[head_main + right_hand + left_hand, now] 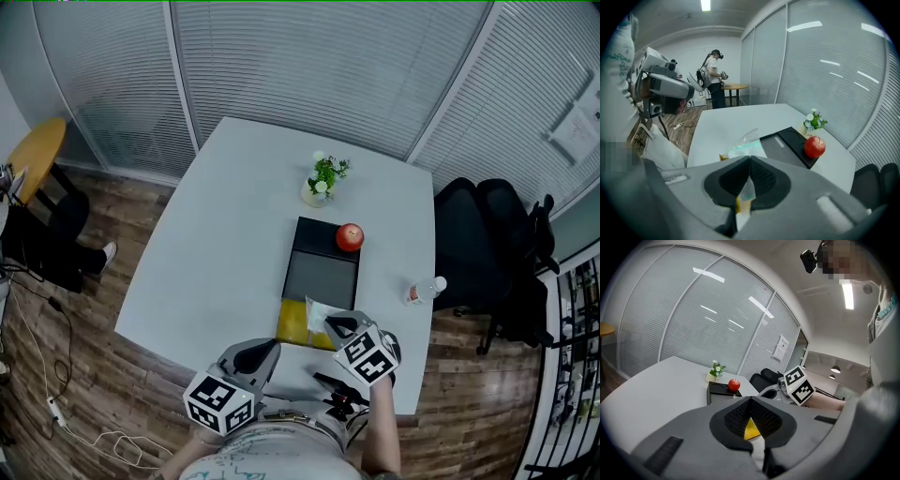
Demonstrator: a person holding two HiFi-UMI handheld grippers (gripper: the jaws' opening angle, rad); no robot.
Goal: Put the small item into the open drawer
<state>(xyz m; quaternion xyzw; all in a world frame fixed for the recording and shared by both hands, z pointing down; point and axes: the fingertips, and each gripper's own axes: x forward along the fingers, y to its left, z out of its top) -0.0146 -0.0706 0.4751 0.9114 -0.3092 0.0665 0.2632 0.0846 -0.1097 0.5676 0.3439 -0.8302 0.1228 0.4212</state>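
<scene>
A clear plastic packet [318, 312] with a pale teal content is the small item. My right gripper [331, 326] is shut on it, and the packet [745, 147] sticks out past the closed pads. It hangs over the open drawer [294, 324], whose inside is yellow. The drawer is pulled out of a flat black cabinet [320, 265], and a red apple [349, 236] sits on the cabinet's top. At the near table edge, left of the drawer, my left gripper [268, 352] is shut and empty. In the left gripper view the yellow drawer [751, 430] shows below the tips of my left gripper [751, 401].
A small potted plant [324, 177] stands behind the cabinet. A water bottle [424, 291] lies near the table's right edge, with a black office chair [485, 246] beyond it. The white table [222, 246] is bare on its left half. A person [714, 77] stands far off by a round wooden table.
</scene>
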